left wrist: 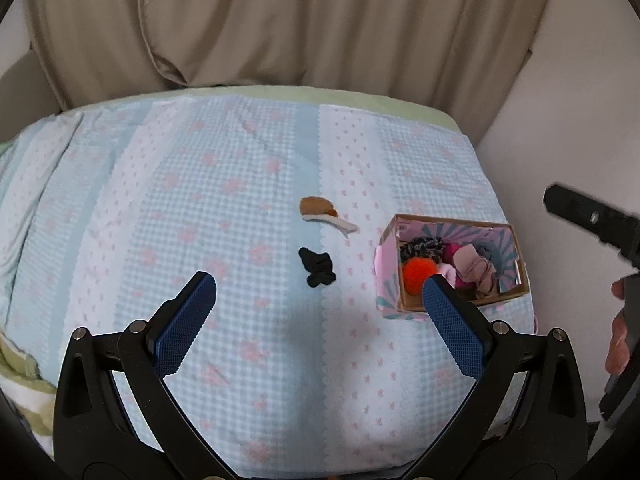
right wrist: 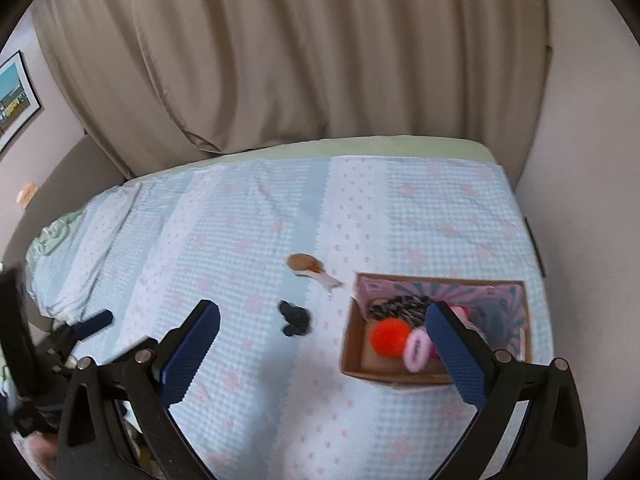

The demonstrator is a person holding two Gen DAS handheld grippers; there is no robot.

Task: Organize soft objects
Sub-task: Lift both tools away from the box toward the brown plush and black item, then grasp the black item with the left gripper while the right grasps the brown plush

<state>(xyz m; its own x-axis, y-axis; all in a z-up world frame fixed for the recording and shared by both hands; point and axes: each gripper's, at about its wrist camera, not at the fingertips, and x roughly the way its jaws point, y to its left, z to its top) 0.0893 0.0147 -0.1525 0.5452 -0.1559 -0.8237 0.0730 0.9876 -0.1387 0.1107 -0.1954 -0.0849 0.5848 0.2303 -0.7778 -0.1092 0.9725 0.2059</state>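
Cardboard box (left wrist: 508, 292) right of centre, stuffed with fuzzy orange ball (left wrist: 418, 273) and fabrics; crumpled black cloth (left wrist: 317, 267) mid-frame on checked bedspread (left wrist: 200, 200). Left gripper (left wrist: 320, 292), right gripper (right wrist: 322, 322): both released, empty.

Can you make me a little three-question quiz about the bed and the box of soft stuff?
1. True or false: the black sock is inside the box.
2. Which lies farther from the camera: A the brown sock, B the black sock?
3. What colour is the fluffy ball in the box?

Key: 1 false, it lies on the bedspread; 2 A; 3 orange.
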